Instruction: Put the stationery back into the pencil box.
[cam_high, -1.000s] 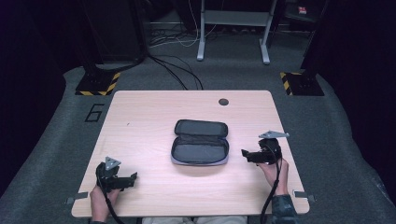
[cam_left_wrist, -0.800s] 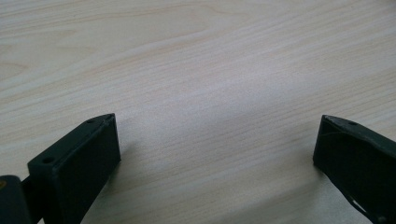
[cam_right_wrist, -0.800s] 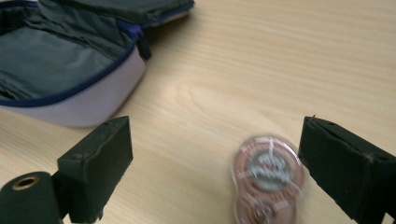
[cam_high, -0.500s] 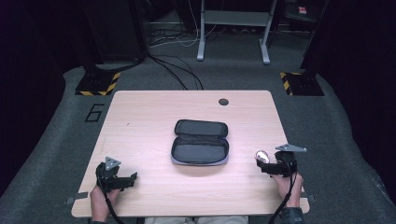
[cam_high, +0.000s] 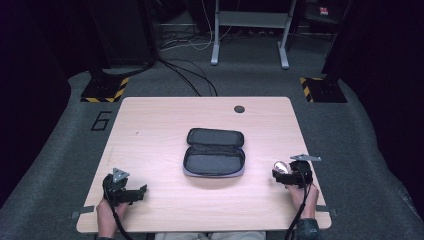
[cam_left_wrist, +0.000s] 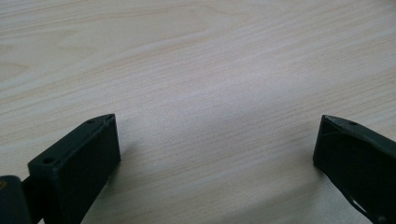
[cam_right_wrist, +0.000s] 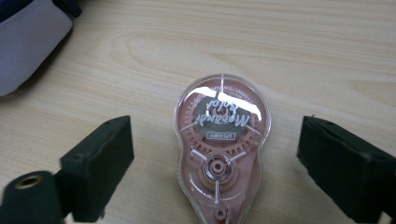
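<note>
Right gripper (cam_right_wrist: 215, 154): my jaws spread wide; neither touches the tape dispenser (cam_right_wrist: 220, 144)
Tape dispenser: flat on the counter (cam_right_wrist: 303, 56) between my right jaws; probably correction tape
Left gripper (cam_left_wrist: 217, 154): jaws spread over bare counter
Pouch (cam_high: 214, 152): open, beyond my jaws

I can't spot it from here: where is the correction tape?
On the table's right side, the correction tape lies between the open right claw, right of the pencil case.

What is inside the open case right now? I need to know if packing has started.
The case lies open mid-table. Its lower half shows bare grey lining, its upper half a dark mesh pocket; anything behind the mesh is hidden. The correction tape lies on the table between the right claw's open jaws.
</note>
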